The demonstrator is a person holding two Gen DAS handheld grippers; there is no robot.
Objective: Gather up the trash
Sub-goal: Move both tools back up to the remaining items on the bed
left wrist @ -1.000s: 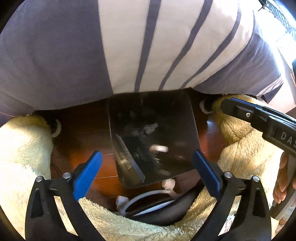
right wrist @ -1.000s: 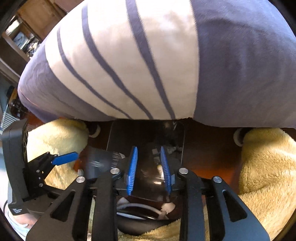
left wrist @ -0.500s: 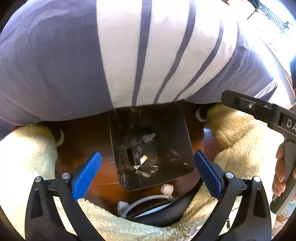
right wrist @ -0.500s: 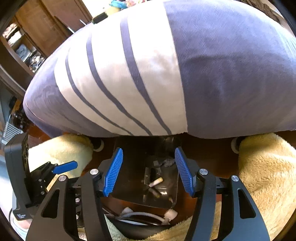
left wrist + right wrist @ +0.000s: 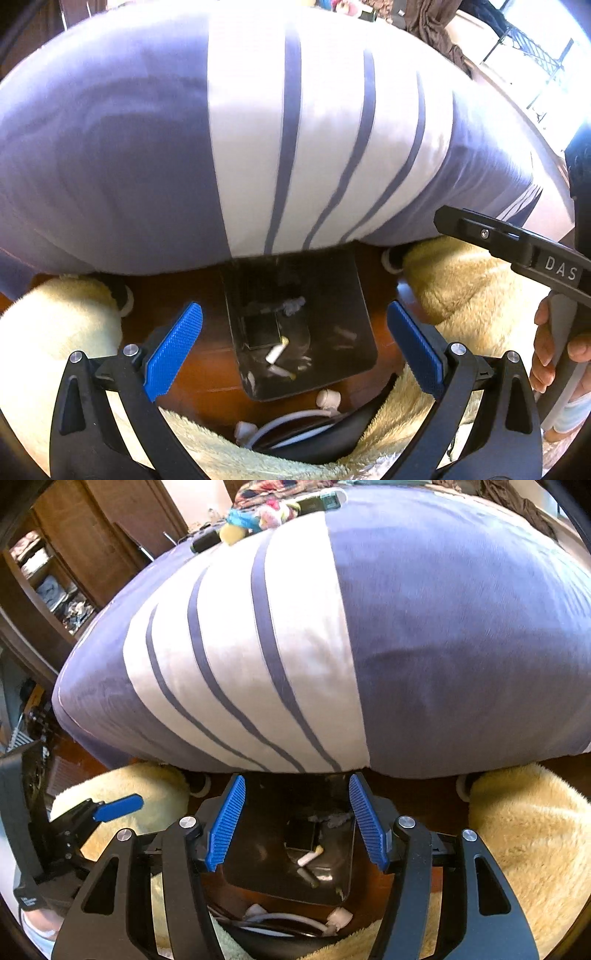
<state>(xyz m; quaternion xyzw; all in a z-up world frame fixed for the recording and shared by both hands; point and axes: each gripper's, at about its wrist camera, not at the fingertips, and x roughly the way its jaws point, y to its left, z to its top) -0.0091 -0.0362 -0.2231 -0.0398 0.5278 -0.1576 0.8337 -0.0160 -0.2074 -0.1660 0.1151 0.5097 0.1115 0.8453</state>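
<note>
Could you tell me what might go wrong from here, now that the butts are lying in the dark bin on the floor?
1. The bin stands half under the overhanging duvet; a snagged hem could tip it.
2. Both tongs, left and right, hang open and empty over the bin; a careless swing could knock it.
3. The white cable beside the bin could catch a foot.

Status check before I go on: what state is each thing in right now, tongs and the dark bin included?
Left tongs: open, nothing between the pads.
Right tongs: open, nothing between the pads.
Dark square bin: upright on the wooden floor, uncovered, holding scraps.
White cigarette butts: lying loose on the bin bottom.
Grey fluff clump: inside the bin.
</note>
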